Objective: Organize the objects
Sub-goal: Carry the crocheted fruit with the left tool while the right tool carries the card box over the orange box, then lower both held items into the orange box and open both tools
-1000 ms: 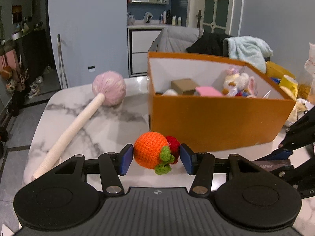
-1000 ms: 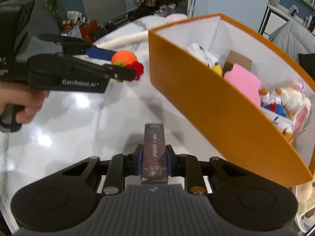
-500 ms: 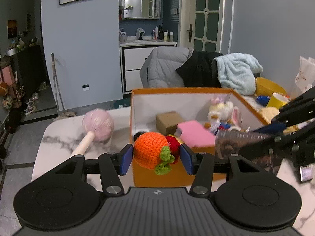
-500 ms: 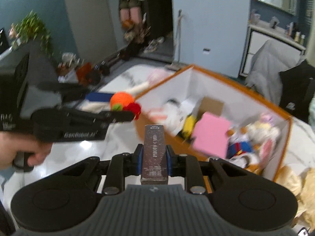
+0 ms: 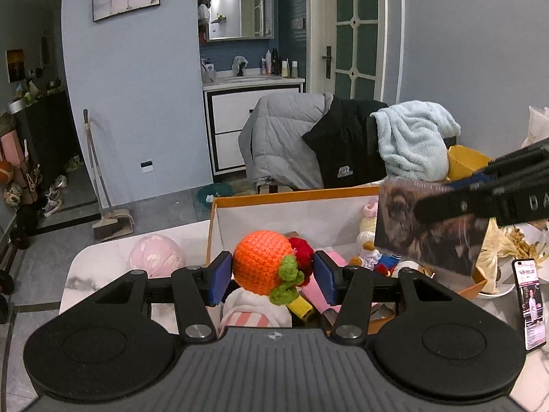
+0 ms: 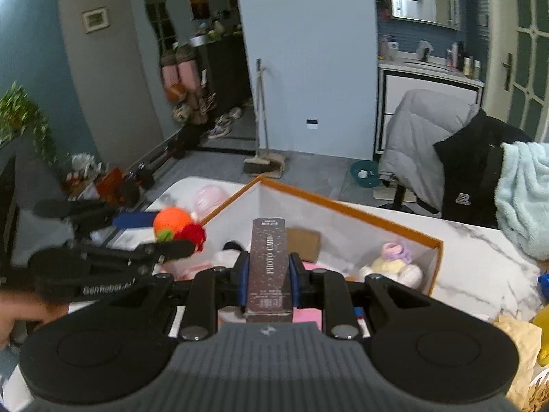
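While both tools hang over the orange box (image 5: 343, 194), the step in hand looks like the carry-and-drop stage of tidying: each item is lifted clear of the marble table (image 6: 480, 257) and not yet let go. Landmark: the box, open-topped, white inside, already holding a pink pad (image 6: 310, 312), a brown carton (image 6: 305, 243) and several plush toys (image 6: 391, 264). A pink-headed mallet (image 5: 156, 254) lies on the table outside the box's left wall; a phone (image 5: 530, 304) lies outside its right end. Right gripper (image 6: 268, 279): jaws drawn in narrow, blue pads pressed on both long faces of the dark photo card box (image 6: 269, 267), which stands on end above the middle of the box. Left gripper (image 5: 271, 274): jaws set wider but clamped, pads tight on either side of the crocheted orange toy (image 5: 262, 262), its red bobble and green leaves toward the right-hand pad; it hangs over the box's near left corner, just inside the rim. Judgement: next move calls for lowering each item over a free patch of the box floor and only then spreading the jaws. The card box may topple onto the plush toys if dropped from this height; the soft toy should land without trouble.
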`<control>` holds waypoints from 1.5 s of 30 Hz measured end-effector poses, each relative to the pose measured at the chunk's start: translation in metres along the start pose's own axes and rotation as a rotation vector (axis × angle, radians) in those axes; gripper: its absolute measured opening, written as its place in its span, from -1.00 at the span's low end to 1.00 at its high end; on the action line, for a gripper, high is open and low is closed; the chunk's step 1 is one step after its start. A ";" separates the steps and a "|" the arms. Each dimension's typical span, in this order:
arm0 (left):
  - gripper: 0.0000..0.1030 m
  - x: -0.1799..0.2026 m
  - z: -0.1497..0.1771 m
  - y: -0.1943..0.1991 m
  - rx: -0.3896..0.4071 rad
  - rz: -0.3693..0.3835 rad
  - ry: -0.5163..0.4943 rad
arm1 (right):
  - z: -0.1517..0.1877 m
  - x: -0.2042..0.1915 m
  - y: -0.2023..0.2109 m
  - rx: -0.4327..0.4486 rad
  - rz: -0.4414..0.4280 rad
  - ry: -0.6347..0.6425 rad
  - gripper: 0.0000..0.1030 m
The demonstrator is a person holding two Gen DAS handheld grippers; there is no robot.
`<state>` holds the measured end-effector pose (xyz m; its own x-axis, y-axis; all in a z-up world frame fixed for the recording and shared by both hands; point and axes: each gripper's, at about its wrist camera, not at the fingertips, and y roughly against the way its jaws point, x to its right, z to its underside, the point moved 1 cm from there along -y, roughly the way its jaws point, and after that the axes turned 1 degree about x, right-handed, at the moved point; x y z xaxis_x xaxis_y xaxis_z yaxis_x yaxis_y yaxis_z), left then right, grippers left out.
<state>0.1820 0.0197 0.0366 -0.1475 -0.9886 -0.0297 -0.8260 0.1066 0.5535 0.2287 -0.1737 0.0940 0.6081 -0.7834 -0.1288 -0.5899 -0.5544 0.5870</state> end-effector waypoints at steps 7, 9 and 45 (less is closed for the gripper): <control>0.18 0.014 0.004 -0.028 -0.058 -0.025 -0.045 | 0.017 0.014 -0.028 -0.013 0.015 -0.072 -0.53; 0.18 0.021 0.004 -0.036 -0.071 -0.031 -0.066 | 0.024 0.018 -0.037 -0.017 0.019 -0.100 -0.53; 0.40 0.051 0.024 -0.071 -0.171 -0.052 -0.184 | 0.064 0.070 -0.060 0.203 0.071 -0.409 -0.17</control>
<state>0.2199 -0.0353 -0.0243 -0.2163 -0.9548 -0.2041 -0.7333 0.0209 0.6795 0.2723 -0.2133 -0.0013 0.3263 -0.8455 -0.4227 -0.7395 -0.5068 0.4430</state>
